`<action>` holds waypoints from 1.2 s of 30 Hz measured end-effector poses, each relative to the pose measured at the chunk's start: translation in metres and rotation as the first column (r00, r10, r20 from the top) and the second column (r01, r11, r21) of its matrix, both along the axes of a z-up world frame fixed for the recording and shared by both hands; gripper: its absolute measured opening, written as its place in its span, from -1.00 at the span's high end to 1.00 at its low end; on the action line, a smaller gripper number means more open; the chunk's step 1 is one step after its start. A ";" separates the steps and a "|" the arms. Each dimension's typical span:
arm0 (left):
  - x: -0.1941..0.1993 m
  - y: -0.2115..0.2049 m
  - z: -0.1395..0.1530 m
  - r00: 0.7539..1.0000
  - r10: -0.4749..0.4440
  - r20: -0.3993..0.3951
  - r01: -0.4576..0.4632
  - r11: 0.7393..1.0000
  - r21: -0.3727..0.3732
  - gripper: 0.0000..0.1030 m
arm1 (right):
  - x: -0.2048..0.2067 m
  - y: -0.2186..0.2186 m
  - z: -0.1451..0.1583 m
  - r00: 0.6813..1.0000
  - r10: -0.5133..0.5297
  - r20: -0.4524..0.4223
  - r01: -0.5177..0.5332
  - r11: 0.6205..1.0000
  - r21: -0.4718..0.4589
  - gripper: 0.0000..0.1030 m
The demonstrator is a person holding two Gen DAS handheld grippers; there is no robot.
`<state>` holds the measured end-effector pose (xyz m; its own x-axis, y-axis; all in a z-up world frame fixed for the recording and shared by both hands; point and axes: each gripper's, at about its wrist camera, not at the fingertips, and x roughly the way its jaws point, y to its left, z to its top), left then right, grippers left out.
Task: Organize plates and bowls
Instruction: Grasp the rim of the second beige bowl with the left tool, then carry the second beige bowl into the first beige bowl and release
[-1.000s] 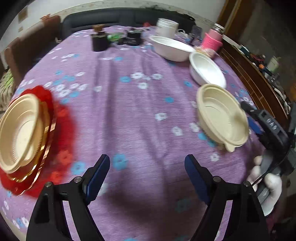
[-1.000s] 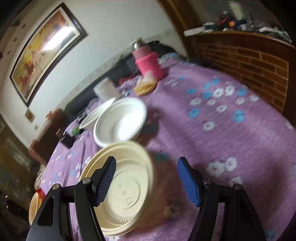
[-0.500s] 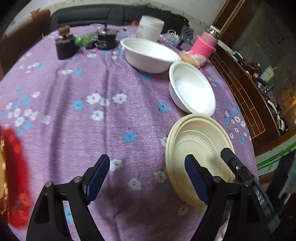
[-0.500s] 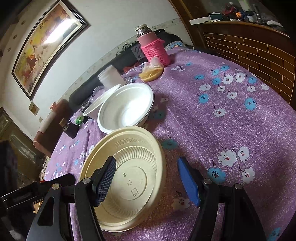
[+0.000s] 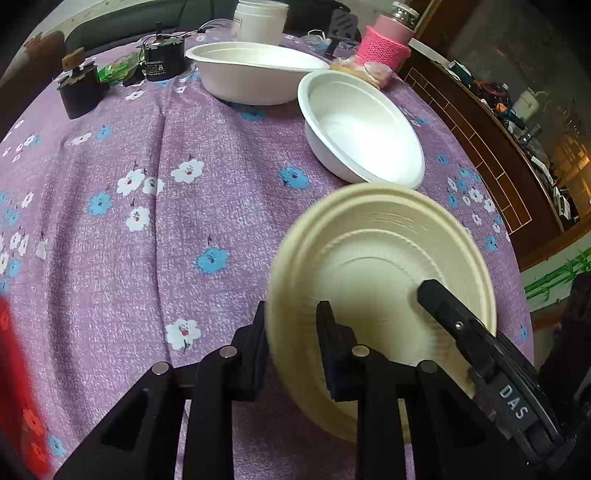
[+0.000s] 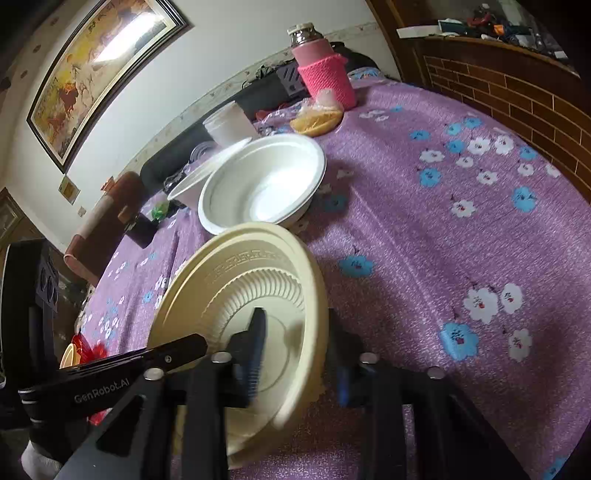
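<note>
A cream bowl (image 5: 373, 258) sits tilted at the near right of the purple flowered table (image 5: 147, 258). My left gripper (image 5: 291, 310) is shut on its left rim, one finger inside the bowl and one outside. In the right wrist view, my right gripper (image 6: 295, 317) has its jaws closing on the opposite rim of the cream bowl (image 6: 236, 280), with the pads against the wall. Each gripper's inner finger shows in the other's view. Two white bowls (image 5: 362, 136) (image 5: 255, 74) stand behind it. A red and gold plate stack (image 6: 74, 354) lies far left.
At the back of the table stand a flask in a pink sleeve (image 6: 325, 74), a white jar (image 5: 262, 18), a bagged bun (image 6: 317, 118) and small black items (image 5: 81, 92). A brick-patterned sideboard (image 6: 517, 92) runs along the right. A dark sofa lies behind.
My left gripper swung right from the red plate stack to the cream bowl and shut on its rim. My right gripper closed on the other rim. The bowl now tilts.
</note>
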<state>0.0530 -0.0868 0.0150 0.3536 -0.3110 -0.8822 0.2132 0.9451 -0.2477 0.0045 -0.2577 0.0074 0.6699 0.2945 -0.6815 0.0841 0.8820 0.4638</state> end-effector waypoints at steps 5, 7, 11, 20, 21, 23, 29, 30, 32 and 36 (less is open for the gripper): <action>-0.016 -0.001 0.009 0.998 -0.004 0.066 0.000 0.998 0.061 0.55 | 0.000 0.004 0.001 0.999 0.030 0.013 -0.030 0.999 0.012 0.51; -0.023 0.002 0.015 0.996 -0.001 0.093 -0.006 0.997 0.072 0.55 | -0.001 0.007 0.002 0.998 0.051 0.022 -0.052 0.998 0.023 0.51; -0.039 0.013 0.024 0.990 0.007 0.137 -0.020 0.995 0.093 0.54 | -0.002 0.016 0.005 0.992 0.111 0.052 -0.114 0.992 0.053 0.51; -0.077 0.076 0.043 0.979 0.085 0.186 -0.098 0.993 0.063 0.53 | -0.025 0.074 0.027 0.964 0.250 0.087 -0.255 0.966 0.052 0.50; -0.081 0.085 0.046 0.976 0.100 0.192 -0.112 0.992 0.055 0.53 | -0.026 0.085 0.033 0.959 0.265 0.099 -0.269 0.963 0.032 0.50; -0.089 0.105 0.053 0.970 0.135 0.201 -0.145 0.989 0.036 0.53 | -0.028 0.106 0.045 0.949 0.292 0.120 -0.295 0.955 0.004 0.50; -0.113 0.178 0.073 0.934 0.269 0.235 -0.273 0.962 -0.015 0.45 | -0.024 0.177 0.072 0.902 0.404 0.149 -0.407 0.913 -0.014 0.49; -0.116 0.191 0.076 0.924 0.296 0.241 -0.299 0.954 -0.023 0.41 | -0.023 0.190 0.075 0.893 0.425 0.149 -0.427 0.904 -0.014 0.49; -0.123 0.219 0.082 0.900 0.352 0.255 -0.357 0.934 -0.029 0.40 | -0.019 0.225 0.081 0.868 0.475 0.149 -0.477 0.878 -0.018 0.49; -0.134 0.276 0.086 0.845 0.461 0.270 -0.471 0.882 -0.032 0.40 | -0.018 0.285 0.085 0.822 0.550 0.146 -0.551 0.834 -0.043 0.49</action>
<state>-0.0811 0.1893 0.1007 0.6683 -0.0230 -0.7436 -0.2022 0.9563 -0.2114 -0.0136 0.0270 0.0928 0.4880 0.6449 -0.5882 -0.4842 0.7607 0.4324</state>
